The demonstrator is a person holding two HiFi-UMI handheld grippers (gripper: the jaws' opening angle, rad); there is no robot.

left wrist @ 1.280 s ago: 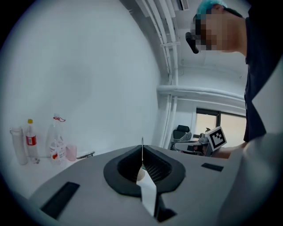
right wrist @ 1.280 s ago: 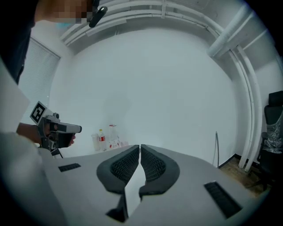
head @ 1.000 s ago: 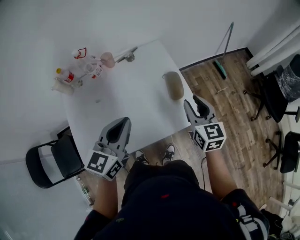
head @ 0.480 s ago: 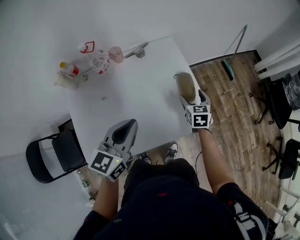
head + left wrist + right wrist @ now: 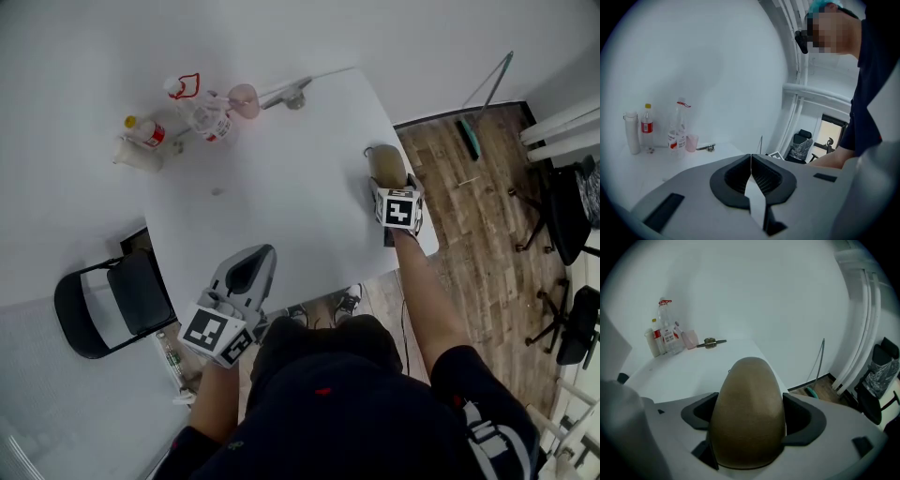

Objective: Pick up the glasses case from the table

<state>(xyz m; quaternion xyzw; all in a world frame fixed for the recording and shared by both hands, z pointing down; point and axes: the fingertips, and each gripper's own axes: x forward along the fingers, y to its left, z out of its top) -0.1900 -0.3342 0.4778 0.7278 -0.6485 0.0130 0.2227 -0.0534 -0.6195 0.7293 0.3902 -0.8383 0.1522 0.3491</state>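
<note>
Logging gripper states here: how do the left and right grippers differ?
Left gripper: jaws together, empty. Right gripper: jaws have just been opening and stand wide apart, the glasses case between them. The left sits at the table's near edge, the right at its right edge. Both carry marker cubes.

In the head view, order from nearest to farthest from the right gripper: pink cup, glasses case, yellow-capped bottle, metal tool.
1. Glasses case, between the right gripper's just-opened jaws.
2. Metal tool, far table edge.
3. Pink cup, left of it.
4. Yellow-capped bottle, far left.
</note>
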